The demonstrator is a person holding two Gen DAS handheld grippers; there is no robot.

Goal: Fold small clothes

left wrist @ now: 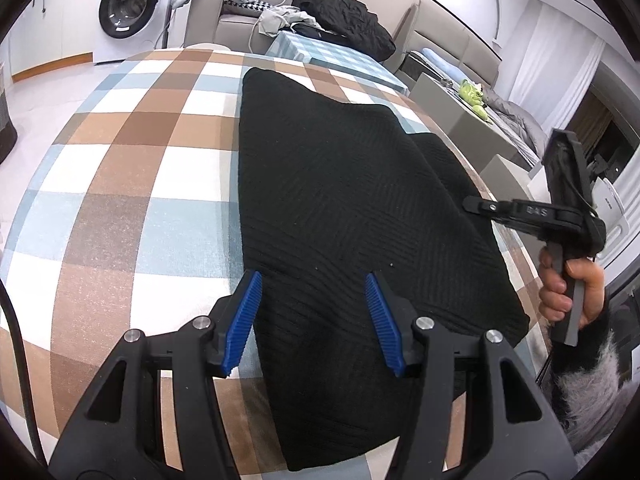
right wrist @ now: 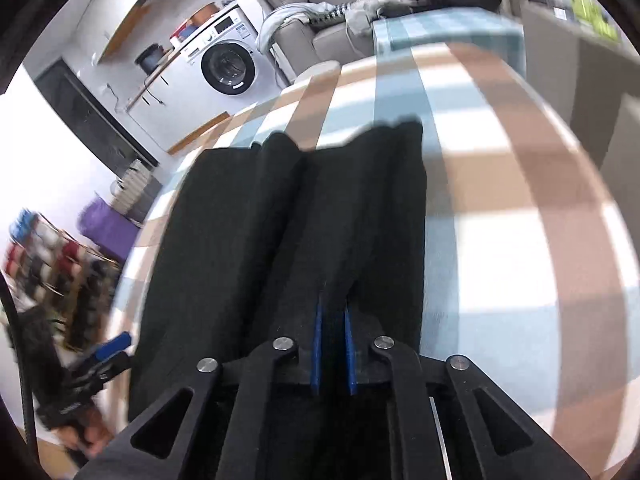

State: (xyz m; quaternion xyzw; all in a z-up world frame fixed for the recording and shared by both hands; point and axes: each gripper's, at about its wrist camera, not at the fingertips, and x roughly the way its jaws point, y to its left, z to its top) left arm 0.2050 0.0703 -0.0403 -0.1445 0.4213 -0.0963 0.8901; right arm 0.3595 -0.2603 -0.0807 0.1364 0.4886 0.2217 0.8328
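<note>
Blurred right-wrist view: right gripper [right wrist: 333, 312] pinches a fold of the black garment [left wrist: 340, 200]; left gripper [left wrist: 314, 284] hovers half-open above it.

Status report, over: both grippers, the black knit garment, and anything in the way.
Left gripper open over black ribbed knit garment on checked tablecloth. Right gripper shut on a garment fold. Nothing in the way.

Left of the black ribbed knit garment [left wrist: 340, 208] I see bare checked brown, blue and white worktop [left wrist: 132, 184], free to cross. On its right, my right tongs [left wrist: 476, 205] block the edge.
</note>
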